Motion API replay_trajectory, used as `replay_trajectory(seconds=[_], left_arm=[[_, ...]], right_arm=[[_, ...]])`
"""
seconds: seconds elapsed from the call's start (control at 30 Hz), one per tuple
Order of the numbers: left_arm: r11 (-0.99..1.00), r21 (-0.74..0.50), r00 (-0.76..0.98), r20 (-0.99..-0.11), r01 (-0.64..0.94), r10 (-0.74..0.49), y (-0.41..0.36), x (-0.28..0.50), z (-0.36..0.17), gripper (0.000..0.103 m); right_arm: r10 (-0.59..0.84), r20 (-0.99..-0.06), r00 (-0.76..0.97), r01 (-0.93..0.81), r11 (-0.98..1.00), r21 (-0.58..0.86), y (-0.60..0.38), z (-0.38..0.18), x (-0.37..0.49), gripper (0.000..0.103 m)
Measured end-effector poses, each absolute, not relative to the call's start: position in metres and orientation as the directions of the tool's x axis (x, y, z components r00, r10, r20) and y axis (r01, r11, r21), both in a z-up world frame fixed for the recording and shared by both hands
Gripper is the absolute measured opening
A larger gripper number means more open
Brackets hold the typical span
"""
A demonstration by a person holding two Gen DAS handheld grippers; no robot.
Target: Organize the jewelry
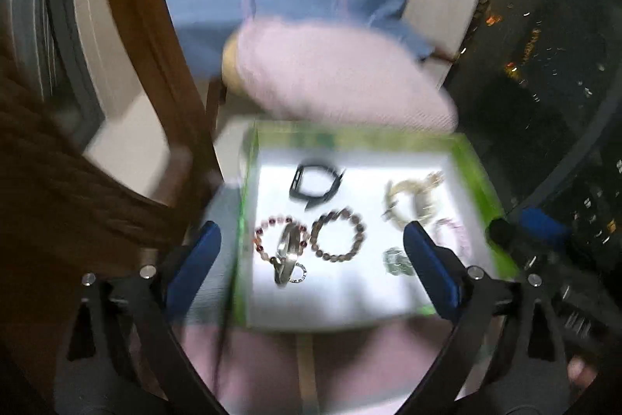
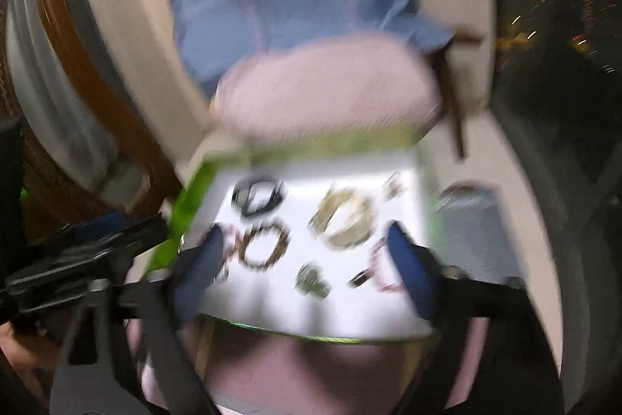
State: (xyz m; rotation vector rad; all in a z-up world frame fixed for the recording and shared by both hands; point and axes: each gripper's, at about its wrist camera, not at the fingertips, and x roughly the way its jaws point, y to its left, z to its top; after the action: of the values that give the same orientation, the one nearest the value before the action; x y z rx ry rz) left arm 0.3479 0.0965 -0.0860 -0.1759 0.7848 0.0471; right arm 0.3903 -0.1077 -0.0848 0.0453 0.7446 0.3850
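Where pink cloth (image 1: 272, 368) lies, green tray (image 1: 478, 174), blurred room

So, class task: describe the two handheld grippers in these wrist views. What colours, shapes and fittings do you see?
The left gripper and right gripper look alike: two black, angular arms spread in a V, each ending in a dark blue, rounded finger pad. Small silver round bolts sit at the arm joints. No markings are legible through the blur.

A green-rimmed tray (image 1: 476, 174) with a white floor sits on pink fabric (image 1: 272, 364) and carries the jewelry — a black watch band (image 1: 315, 183), a brown bead bracelet (image 1: 339, 236), a reddish bead bracelet (image 1: 268, 232) under a silver bangle (image 1: 287, 253), a pale bracelet (image 1: 408, 197), and a small greenish piece (image 1: 396, 261), all blurred.
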Motion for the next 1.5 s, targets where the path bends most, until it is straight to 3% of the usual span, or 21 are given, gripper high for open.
replay_trajectory(seconds=[0.03,0.13,0.27,0.5,0.7,1.5], left_arm=[[0.989,-0.118,0.729,-0.684,-0.088,-0.017,0.092,0.328,-0.07,0.099],[0.998,-0.054,0.785,-0.619,-0.035,-0.006,0.073,0.264,-0.034,0.099],[1.0,-0.005,0.762,-0.648,-0.021,0.013,0.048,0.198,-0.025,0.099],[0.993,-0.08,0.745,-0.667,-0.089,0.013,0.029,0.115,-0.018,0.099],[0.982,-0.031,0.717,-0.687,-0.185,0.114,0.014,0.081,-0.004,0.099],[0.984,-0.062,0.77,-0.632,-0.165,0.089,0.006,0.031,0.023,0.099]], right_arm=[[0.344,-0.616,0.708,-0.316,0.935,0.159,-0.115,-0.068,0.376,0.1],[0.331,-0.552,0.765,-0.32,0.94,0.121,-0.135,-0.027,0.327,0.1],[0.321,-0.565,0.76,-0.334,0.939,0.084,-0.153,0.001,0.266,0.1],[0.22,-0.629,0.745,-0.277,0.961,0.008,-0.172,0.013,0.185,0.1],[0.226,-0.645,0.73,-0.281,0.96,0.018,-0.177,0.015,0.139,0.1],[0.252,-0.612,0.75,-0.305,0.952,0.018,-0.174,0.033,0.094,0.1]])
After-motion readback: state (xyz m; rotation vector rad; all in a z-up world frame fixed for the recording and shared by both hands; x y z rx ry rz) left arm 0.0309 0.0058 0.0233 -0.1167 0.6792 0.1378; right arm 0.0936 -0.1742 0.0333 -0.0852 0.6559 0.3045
